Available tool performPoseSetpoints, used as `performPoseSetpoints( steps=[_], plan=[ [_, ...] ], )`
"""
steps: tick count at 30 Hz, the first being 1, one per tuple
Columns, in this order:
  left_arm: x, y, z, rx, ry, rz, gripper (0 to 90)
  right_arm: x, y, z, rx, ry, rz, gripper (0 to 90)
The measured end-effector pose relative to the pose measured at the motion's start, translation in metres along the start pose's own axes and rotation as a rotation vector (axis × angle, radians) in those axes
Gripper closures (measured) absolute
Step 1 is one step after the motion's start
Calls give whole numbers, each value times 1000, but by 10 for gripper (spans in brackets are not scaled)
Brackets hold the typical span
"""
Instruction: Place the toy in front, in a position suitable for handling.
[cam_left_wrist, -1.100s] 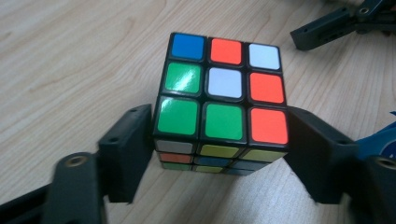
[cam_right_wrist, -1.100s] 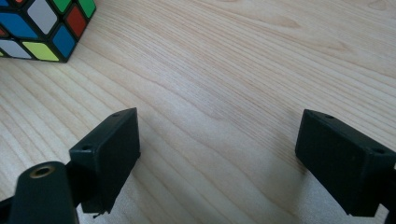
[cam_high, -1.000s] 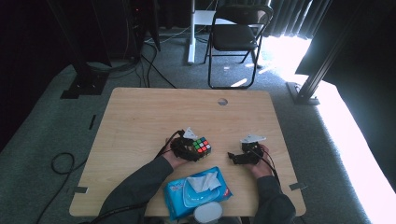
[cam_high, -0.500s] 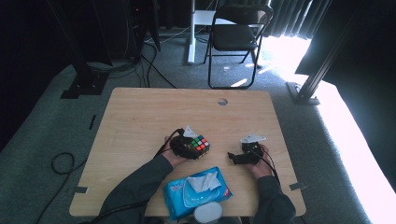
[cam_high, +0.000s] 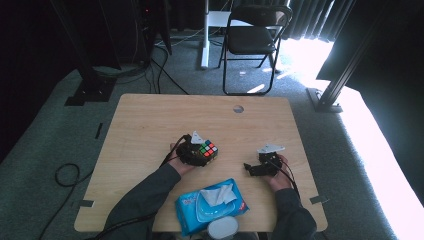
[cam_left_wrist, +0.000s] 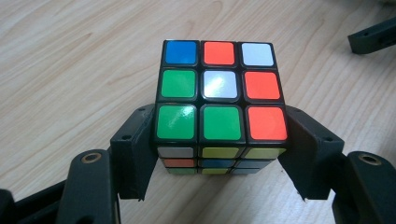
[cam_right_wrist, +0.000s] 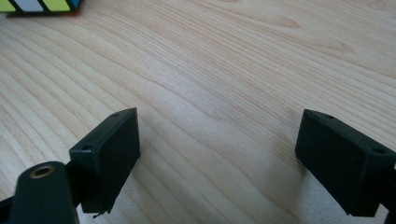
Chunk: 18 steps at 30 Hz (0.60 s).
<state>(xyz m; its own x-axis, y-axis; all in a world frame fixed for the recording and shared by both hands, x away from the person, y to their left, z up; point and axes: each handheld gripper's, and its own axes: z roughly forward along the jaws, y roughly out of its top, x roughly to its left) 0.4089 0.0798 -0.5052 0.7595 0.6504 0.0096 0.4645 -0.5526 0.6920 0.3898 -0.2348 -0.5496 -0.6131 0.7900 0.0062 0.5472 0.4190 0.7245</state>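
A Rubik's cube (cam_high: 206, 148) rests on the wooden table (cam_high: 150, 125), a little left of the middle. In the left gripper view the cube (cam_left_wrist: 219, 93) has green, orange, white and blue tiles on top. My left gripper (cam_high: 202, 154) has one black jaw against each side of the cube's near end, shut on it (cam_left_wrist: 219, 135). My right gripper (cam_high: 250, 169) lies low on the table to the cube's right and points left toward it. Its jaws (cam_right_wrist: 219, 140) stand wide open over bare wood, and a corner of the cube (cam_right_wrist: 42, 5) peeks in at the top left.
A blue pack of wet wipes (cam_high: 212, 205) lies by the near table edge between the forearms, with a grey round lid (cam_high: 222, 230) just below it. A cable hole (cam_high: 238, 108) sits at the far middle of the table. A folding chair (cam_high: 252, 40) stands beyond.
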Motion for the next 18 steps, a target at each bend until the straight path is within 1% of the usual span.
performPoseSetpoints(
  steps=[9,12,16,18],
  plan=[
    [15,-4,-7,-16,38,-37,342,0,0,0,0,0,0,136],
    [20,-6,-9,-12,51,-39,342,0,0,0,0,0,0,136],
    [27,-10,-11,-15,68,-62,342,0,0,0,0,0,0,136],
    [32,-13,-13,-16,84,-77,343,0,0,0,0,0,0,136]
  ],
)
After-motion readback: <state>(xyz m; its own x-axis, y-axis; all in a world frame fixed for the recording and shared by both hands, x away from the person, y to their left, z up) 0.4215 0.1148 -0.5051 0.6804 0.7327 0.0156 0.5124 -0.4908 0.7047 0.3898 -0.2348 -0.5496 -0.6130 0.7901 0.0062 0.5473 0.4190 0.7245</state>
